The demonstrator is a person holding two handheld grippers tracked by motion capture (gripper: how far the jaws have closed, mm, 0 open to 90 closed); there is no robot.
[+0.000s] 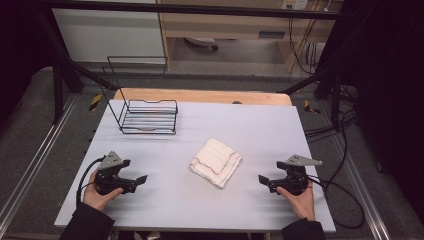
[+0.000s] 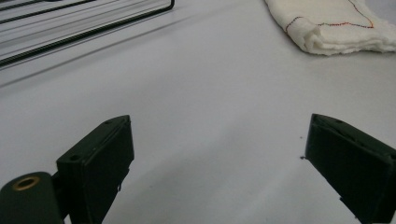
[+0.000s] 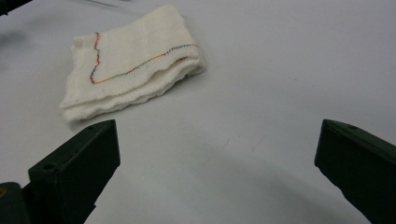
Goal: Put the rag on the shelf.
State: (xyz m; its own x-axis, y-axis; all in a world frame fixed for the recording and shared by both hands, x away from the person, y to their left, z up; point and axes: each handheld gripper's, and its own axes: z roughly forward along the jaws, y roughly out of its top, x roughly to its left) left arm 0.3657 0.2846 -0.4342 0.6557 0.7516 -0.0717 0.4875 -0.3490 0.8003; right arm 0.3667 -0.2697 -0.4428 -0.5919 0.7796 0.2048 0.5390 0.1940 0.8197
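Folded white cloth [image 1: 216, 162] centered on table [image 1: 200, 210], wire rack [image 1: 149, 118] beyond its far left corner. Left gripper [image 1: 141, 179] and right gripper [image 1: 262, 179] flanking cloth, jaws spread wide and empty, seemingly poised to pick it up.

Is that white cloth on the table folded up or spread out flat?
Folded. The white cloth lies in several stacked layers, with the layered edges visible along its side, and the coloured stitching turns a corner across its top.

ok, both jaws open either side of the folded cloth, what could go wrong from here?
1. The folded cloth lies in loose layers, so the right gripper may pinch only the top one and the fold could open.
2. The cloth may slide on the smooth table rather than lift.
3. If it is bound for the wire rack, a hanging corner could snag on the wires.
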